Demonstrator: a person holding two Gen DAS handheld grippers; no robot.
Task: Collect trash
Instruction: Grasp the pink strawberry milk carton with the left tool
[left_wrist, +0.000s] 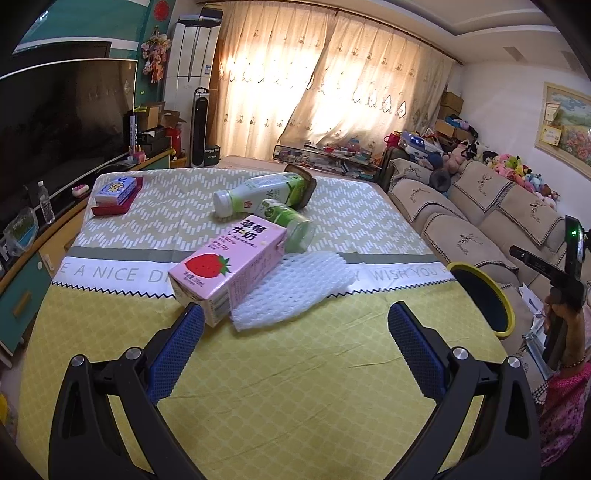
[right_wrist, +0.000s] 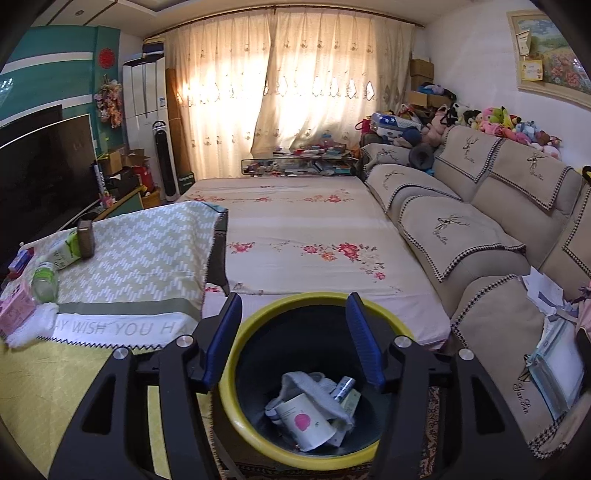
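Here, on my left, the pink strawberry milk carton (left_wrist: 225, 266) lies on its side on the yellow-clothed surface (left_wrist: 295, 369), its near corner just beside the left pad of my left gripper (left_wrist: 295, 325), whose fingers (left_wrist: 177, 350) stand wide apart with nothing between them. The carton overlaps a white foam net sleeve (left_wrist: 295, 291), and behind them two green-labelled bottles (left_wrist: 258, 192) lie tipped over, the nearer one touching the carton's far end. Further right, past the surface's edge, sits the yellow-rimmed trash bin (right_wrist: 255, 417). My right gripper (right_wrist: 295, 339) hangs over its mouth, fingers (right_wrist: 364, 339) parted and gripping nothing. Down inside the bin I see a white paper cup with a pink mark (right_wrist: 306, 421), a crumpled grey-white cloth (right_wrist: 306, 384) and a small battery-like cylinder (right_wrist: 343, 386). Along the right runs the beige sofa (right_wrist: 461, 236).
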